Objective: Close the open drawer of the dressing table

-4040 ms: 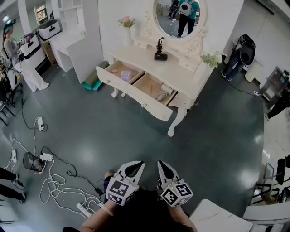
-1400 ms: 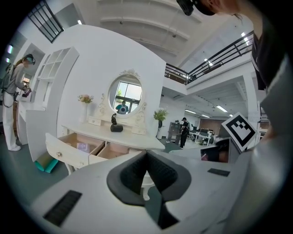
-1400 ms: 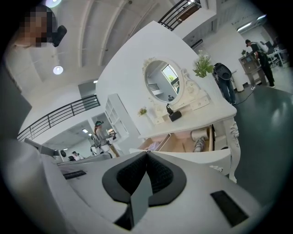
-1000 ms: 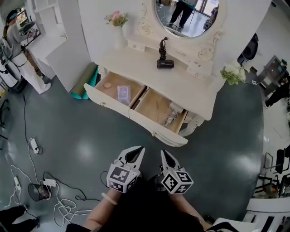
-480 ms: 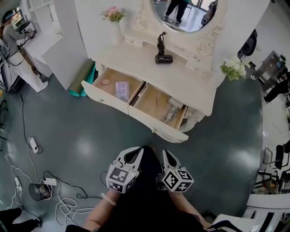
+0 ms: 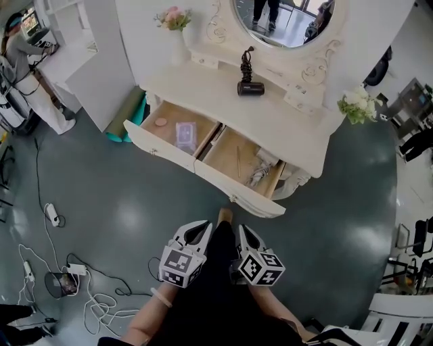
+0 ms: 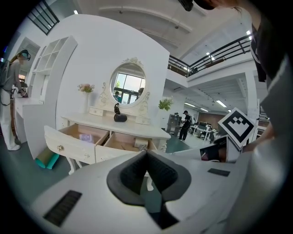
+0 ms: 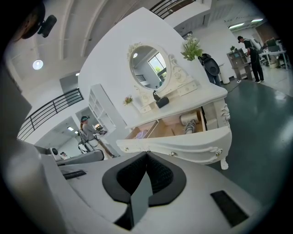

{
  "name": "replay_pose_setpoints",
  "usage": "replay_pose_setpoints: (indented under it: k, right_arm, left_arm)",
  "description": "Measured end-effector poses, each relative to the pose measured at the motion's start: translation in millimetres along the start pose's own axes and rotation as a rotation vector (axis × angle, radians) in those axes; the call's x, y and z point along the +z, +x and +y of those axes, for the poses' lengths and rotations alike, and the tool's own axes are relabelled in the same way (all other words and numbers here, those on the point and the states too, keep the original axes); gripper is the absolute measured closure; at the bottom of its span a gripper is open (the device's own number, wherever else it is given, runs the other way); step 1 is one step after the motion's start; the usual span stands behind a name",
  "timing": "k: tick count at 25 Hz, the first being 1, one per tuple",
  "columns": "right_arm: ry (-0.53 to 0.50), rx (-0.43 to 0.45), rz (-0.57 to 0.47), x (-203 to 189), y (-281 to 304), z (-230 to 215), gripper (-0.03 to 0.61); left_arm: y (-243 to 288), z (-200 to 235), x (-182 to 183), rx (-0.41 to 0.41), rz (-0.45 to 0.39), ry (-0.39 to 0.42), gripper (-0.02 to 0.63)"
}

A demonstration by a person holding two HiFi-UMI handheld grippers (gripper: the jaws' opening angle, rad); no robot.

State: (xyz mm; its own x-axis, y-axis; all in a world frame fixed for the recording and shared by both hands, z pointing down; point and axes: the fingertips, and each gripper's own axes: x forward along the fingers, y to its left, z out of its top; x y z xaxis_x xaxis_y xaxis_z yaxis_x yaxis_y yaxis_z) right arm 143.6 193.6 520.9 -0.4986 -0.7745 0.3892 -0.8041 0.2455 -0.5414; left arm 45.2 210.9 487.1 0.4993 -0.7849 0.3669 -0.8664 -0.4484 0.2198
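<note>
The white dressing table [image 6: 223,94] with its oval mirror stands ahead of me, with two drawers pulled out. The left drawer [image 6: 157,147] holds a purple packet [image 6: 185,134]. The right drawer [image 6: 230,187] holds small clutter and appears again as the right drawer [image 8: 183,141] close ahead in the right gripper view. My left gripper [image 6: 207,224] and right gripper [image 6: 241,228] hang side by side below the right drawer's front, short of it and touching nothing. Both pairs of jaws meet at the tip, seen at the left gripper [image 7: 146,151] and right gripper [image 8: 147,152], with nothing between them.
A black hair dryer [image 6: 249,86], a flower vase [image 6: 174,20] and white flowers [image 6: 357,105] sit on the tabletop. A teal rolled mat [image 6: 127,116] lies by the table's left legs. Cables and power strips [image 6: 57,274] trail over the floor at left. A person [image 6: 19,51] stands far left.
The dressing table has come much nearer over four seconds and sits slightly closer than a second ago. A foot now shows between the grippers. Both grippers stay shut.
</note>
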Motion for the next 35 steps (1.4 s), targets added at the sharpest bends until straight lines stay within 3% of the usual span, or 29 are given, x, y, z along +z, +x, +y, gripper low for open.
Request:
replay_pose_setpoints:
  k: [10, 22, 35]
  right_arm:
    - [0.061, -0.084, 0.097, -10, 42, -35, 0.554]
    - [0.088, -0.168, 0.186, -19, 81, -72, 0.554]
    - [0.139, -0.218, 0.215, -15, 96, -98, 0.554]
  left_arm:
    - [47, 20, -13, -0.011, 0.073, 0.043, 0.594]
    - [108, 37, -36, -0.062, 0.208, -0.005, 0.594]
    - [155, 57, -54, -0.076, 0.309, -0.042, 0.594]
